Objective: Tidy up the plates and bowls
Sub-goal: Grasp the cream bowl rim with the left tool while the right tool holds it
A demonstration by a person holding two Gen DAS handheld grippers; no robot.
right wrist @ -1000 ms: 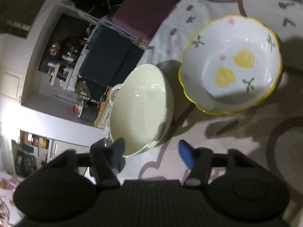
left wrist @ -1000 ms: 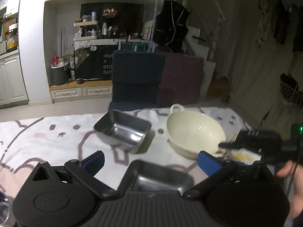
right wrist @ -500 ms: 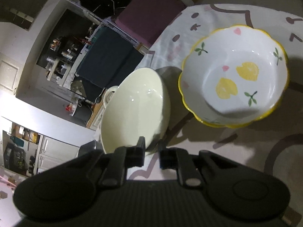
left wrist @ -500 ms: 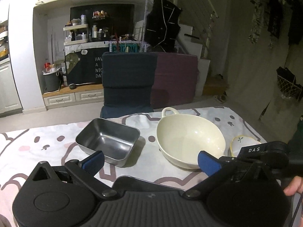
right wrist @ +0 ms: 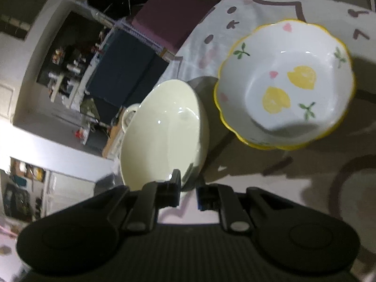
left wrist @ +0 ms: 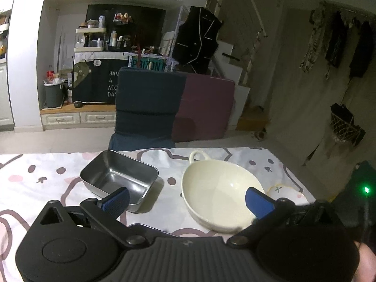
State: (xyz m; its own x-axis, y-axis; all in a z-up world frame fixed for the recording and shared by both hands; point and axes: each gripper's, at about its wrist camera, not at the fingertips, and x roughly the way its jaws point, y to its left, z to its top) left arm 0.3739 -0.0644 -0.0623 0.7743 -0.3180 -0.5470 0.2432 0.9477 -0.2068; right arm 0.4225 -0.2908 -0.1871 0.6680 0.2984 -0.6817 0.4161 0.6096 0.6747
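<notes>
**Right gripper clamped on the cream bowl's rim**

Taking the cream handled bowl (left wrist: 217,192) as my landmark: to its left on the patterned tablecloth (left wrist: 35,181) sits a rectangular steel tray (left wrist: 118,178), well apart from it. The tray's near corner is hidden behind the left blue pad of my left gripper (left wrist: 188,197), whose jaws stand wide and released with nothing between them. A second steel rim (left wrist: 150,226) just shows over my left gripper's body, nearer me than the cream bowl; most of it is cut off.

Beyond the cream bowl, on the far dark cabinet, white lettering reads "HAV / A / NIC / DAY", its right part covered by the navy chair back (left wrist: 150,98). A teal sign above that chair is too blurred to read.

My right gripper (right wrist: 189,191) has just been closing and now pinches the cream bowl's near rim (right wrist: 164,136) between its pads. To the right of the cream bowl, just beside it, stands the scalloped yellow-rimmed bowl (right wrist: 285,84) painted with lemons. In the left view only a sliver of it shows.
</notes>
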